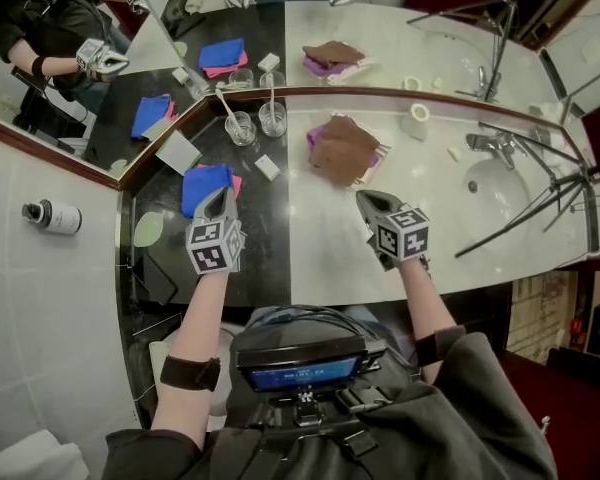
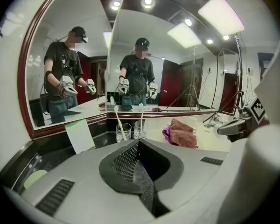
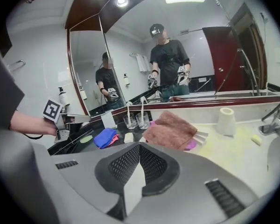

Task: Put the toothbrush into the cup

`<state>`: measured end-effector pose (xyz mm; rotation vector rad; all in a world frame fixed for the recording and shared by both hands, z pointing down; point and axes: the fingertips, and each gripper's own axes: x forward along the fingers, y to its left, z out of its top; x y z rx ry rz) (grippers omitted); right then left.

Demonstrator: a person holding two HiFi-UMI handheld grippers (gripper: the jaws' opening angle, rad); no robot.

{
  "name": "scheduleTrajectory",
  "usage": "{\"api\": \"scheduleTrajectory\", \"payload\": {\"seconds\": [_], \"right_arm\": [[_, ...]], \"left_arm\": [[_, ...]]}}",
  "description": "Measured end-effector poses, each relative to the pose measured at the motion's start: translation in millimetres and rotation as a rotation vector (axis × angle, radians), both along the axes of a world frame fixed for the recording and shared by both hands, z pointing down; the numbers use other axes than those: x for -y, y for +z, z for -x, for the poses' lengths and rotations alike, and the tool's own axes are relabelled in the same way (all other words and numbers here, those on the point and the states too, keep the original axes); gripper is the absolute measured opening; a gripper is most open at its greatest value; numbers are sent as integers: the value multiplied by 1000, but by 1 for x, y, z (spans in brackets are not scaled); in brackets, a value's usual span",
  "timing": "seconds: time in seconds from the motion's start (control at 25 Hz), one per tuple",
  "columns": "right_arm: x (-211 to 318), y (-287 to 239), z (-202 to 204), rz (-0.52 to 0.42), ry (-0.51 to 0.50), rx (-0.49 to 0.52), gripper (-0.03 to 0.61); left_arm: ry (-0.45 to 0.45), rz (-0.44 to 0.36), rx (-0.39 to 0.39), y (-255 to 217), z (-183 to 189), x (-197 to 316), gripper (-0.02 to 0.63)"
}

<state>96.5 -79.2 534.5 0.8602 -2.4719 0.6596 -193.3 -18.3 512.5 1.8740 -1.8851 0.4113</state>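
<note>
Left gripper [image 1: 218, 198] and right gripper [image 1: 368, 203] just hover over the counter [image 1: 320, 253], jaws pressed together, nothing in either one. One toothbrush [image 1: 225, 103] leans in the left glass cup [image 1: 240, 128], and a second toothbrush [image 1: 271, 90] stands in the right glass cup [image 1: 273, 120] (both cups back by the mirror corner), near the brown towel [image 1: 342, 150].

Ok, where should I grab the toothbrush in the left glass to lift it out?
Probably the bare shaft above the rim of the left glass, coming from above and its left: the toothbrush leans leftward, away from the right glass beside it.
</note>
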Motion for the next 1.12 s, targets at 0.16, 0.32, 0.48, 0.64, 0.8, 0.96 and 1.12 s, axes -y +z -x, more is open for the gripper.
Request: {"api": "scheduleTrajectory", "payload": {"seconds": [0.16,0.32,0.48,0.64,0.8,0.96,1.12], "right_arm": [[12,4,-52,-13,137,-45,18],[18,8,-102,-6,258,-61,18],[16,11,-134,2,323,-70,17],[15,12,-149,-2,354,-87,15],[15,11,-150,-17,346,-101,14],[13,12,-147,-10,342,-94,15],[9,20,-147,-5,327,-94,14]], "left_arm": [[-9,19,-6,6,8,-18,0],[-16,30,-10,11,14,-29,0],[-16,36,-14,12,13,-33,0],[-11,39,-17,13,9,-34,0],[-13,45,-20,15,8,-36,0],[-17,53,-20,16,7,-39,0],[-18,55,-24,16,6,-41,0]]}}
